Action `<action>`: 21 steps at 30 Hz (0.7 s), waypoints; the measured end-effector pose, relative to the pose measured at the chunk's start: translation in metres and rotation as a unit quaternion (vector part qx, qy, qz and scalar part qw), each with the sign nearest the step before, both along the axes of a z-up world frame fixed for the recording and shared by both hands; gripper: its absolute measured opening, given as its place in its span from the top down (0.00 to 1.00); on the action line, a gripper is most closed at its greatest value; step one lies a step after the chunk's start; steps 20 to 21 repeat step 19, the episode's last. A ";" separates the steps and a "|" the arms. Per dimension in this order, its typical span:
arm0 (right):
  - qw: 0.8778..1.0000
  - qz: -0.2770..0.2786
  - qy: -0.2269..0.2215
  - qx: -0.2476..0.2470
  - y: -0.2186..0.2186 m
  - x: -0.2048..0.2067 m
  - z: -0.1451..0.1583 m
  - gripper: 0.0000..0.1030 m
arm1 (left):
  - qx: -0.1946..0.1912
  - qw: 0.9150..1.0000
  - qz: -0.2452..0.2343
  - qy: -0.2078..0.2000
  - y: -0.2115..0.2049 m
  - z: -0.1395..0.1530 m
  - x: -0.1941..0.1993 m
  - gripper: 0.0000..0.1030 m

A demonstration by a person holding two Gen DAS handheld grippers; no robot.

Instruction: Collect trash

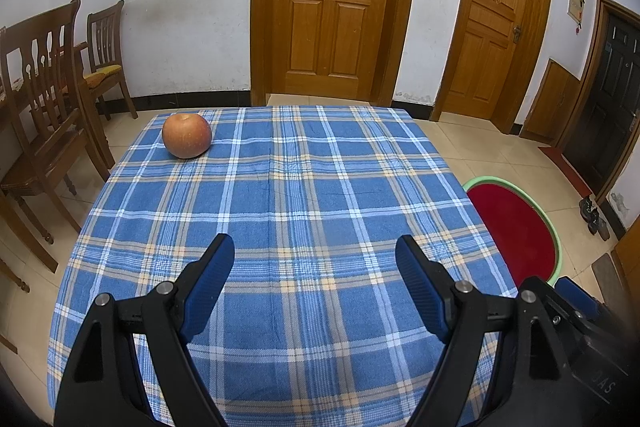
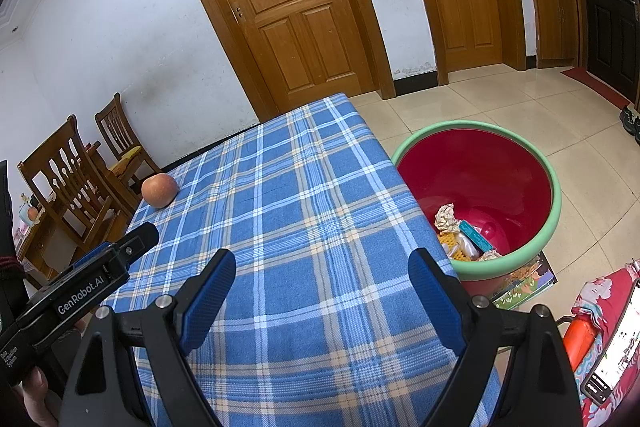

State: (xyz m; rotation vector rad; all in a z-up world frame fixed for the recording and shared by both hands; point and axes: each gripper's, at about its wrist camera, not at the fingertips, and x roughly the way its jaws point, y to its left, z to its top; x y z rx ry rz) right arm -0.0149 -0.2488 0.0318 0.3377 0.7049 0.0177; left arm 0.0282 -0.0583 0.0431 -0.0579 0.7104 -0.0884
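Observation:
A red basin with a green rim (image 2: 554,187) stands on the floor right of the table; it also shows in the left wrist view (image 1: 554,231). Crumpled wrappers and packets (image 2: 464,235) lie in its bottom. A reddish apple (image 1: 187,135) sits on the blue plaid tablecloth (image 1: 304,207) at the far left corner; it also shows in the right wrist view (image 2: 159,190). My left gripper (image 1: 315,251) is open and empty above the near part of the table. My right gripper (image 2: 322,267) is open and empty over the table's near right part. The left gripper's body (image 2: 88,283) shows at the left of the right wrist view.
Wooden chairs (image 1: 44,107) stand left of the table. Two wooden doors (image 1: 332,3) are in the far wall. A picture book (image 2: 524,283) lies under the basin's near side. A phone (image 2: 616,351) rests on a red patterned cloth at right.

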 end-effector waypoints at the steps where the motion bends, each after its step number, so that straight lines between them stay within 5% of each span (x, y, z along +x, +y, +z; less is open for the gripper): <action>1: 1.000 0.000 0.000 0.000 0.000 0.000 0.000 0.13 | 0.000 1.000 0.000 0.000 0.000 0.000 0.000 0.20; 21: 1.000 0.000 0.001 -0.002 0.001 0.000 -0.001 0.13 | 0.001 1.000 0.000 0.000 0.001 -0.001 0.000 0.20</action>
